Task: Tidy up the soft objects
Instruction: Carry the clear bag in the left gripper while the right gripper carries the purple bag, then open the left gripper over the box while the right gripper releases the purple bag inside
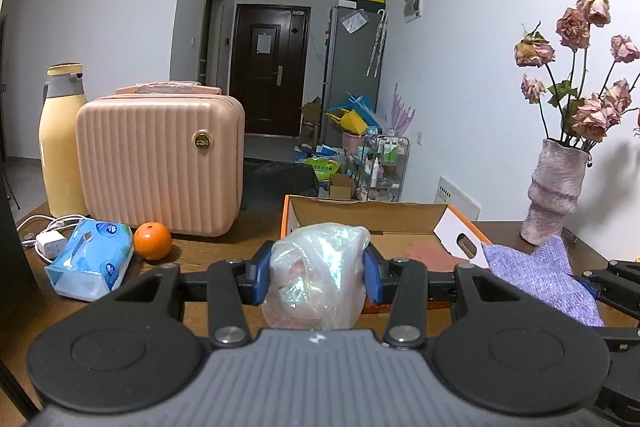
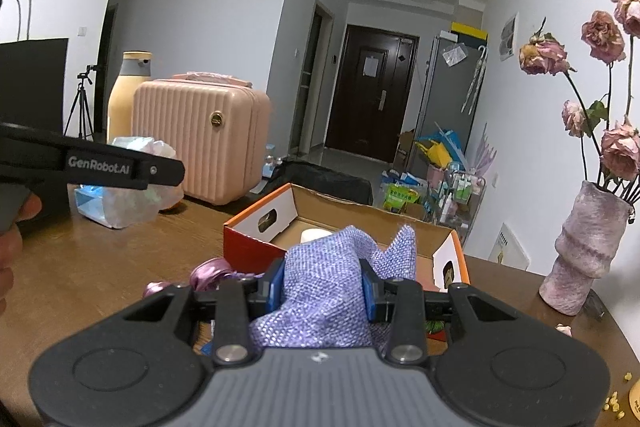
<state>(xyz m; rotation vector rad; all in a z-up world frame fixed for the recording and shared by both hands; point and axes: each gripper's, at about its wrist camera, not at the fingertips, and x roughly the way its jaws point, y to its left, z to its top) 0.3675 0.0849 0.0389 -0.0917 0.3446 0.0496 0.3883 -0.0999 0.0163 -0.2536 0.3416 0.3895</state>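
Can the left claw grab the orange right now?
Probably not yet. The left claw is shut on a crinkly plastic bag, so it has no room for the orange. The orange sits uncovered on the table beside the tissue pack, so nothing blocks the way.

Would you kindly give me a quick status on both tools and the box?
Left tool shut on plastic bag. Right tool shut on purple cloth. Open cardboard box just ahead, nothing in the way.
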